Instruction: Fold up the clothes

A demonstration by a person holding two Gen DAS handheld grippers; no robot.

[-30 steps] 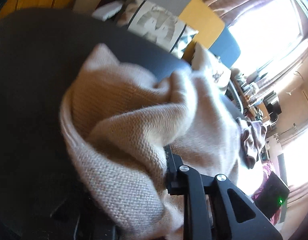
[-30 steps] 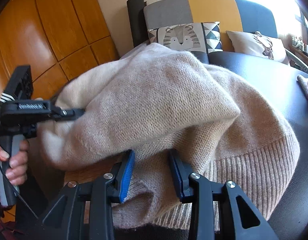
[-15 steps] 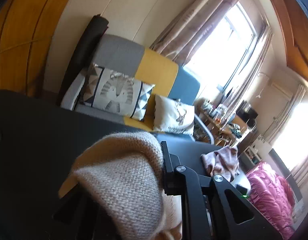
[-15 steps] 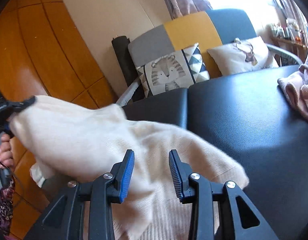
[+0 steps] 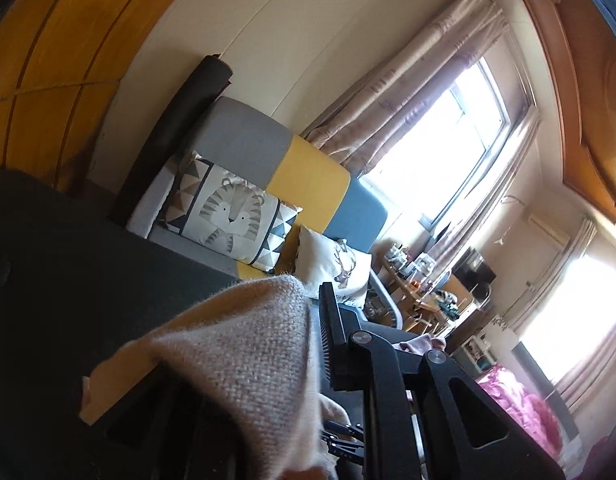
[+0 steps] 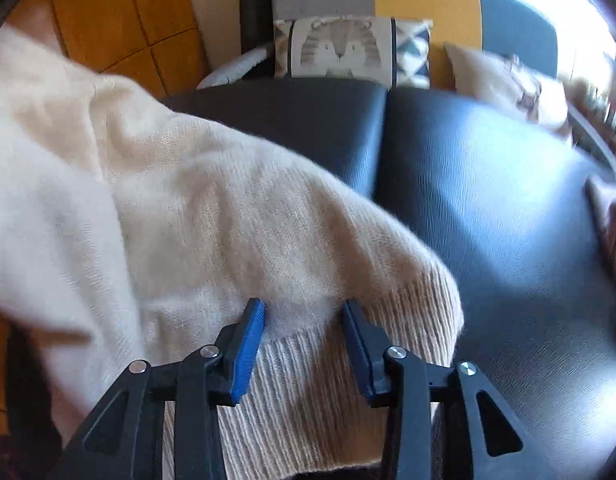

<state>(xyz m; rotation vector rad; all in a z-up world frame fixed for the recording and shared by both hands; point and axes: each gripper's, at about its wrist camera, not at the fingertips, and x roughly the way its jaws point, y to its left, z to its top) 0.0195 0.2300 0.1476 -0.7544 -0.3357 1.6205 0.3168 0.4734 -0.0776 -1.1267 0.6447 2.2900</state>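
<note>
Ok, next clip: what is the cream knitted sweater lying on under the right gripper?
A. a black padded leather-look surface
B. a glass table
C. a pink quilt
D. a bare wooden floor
A: in the right wrist view the cream knitted sweater spreads over the black padded leather-look surface, its ribbed hem beneath the right gripper, whose blue-padded jaws are opening with knit between them.

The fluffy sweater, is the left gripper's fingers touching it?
Touching. In the left wrist view the beige sweater is draped over the left gripper and pinched against the ridged pad of its fingers, with no gap showing.
</note>
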